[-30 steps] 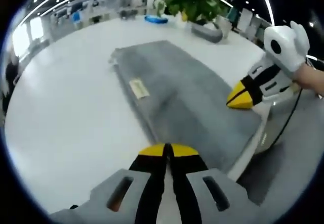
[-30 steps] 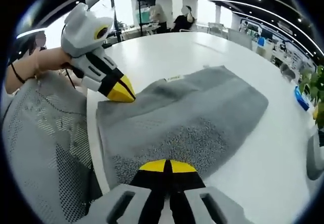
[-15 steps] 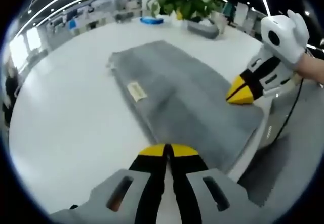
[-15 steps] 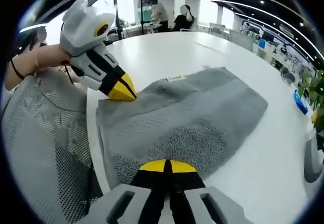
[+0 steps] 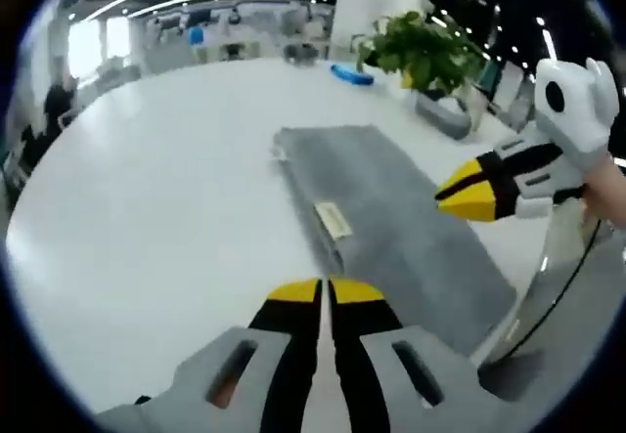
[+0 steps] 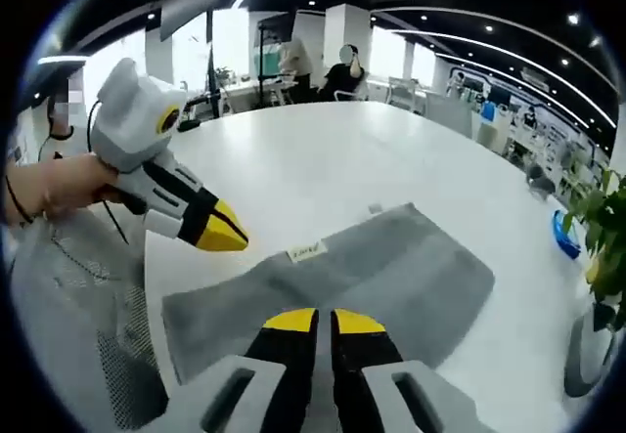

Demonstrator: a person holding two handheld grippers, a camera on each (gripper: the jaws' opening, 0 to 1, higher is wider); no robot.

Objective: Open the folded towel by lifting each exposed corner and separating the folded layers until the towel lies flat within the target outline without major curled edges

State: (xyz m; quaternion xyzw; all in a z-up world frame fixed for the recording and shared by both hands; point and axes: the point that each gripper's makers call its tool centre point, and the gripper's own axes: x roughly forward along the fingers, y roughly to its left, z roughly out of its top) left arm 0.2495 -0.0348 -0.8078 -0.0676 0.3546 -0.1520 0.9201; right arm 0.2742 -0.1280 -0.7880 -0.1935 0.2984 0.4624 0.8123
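Two grippers are hovering over one folded grey terry towel [image 5: 396, 223], which is lying on the white round table [image 5: 166, 189] close to the rim nearest us. We are seeing the towel's long axis running away from the left gripper [image 5: 326, 291] toward the potted green plant [image 5: 421, 47], with the white sewn label [image 5: 333, 220] sitting on the long folded edge nearest that gripper's tips. From the right gripper [image 6: 321, 321] the same towel [image 6: 342, 291] is stretching crosswise, its label [image 6: 307, 251] on the far edge. We are judging the left gripper to be the one nearer the labelled edge and the near corner, so it is better placed to lift there; the right gripper [image 5: 468, 187] is hanging above the opposite long edge, apart from the cloth. Both grippers are holding nothing: each pair of yellow tips is standing nearly together with only a thin slit between. No target outline is showing on the tabletop.
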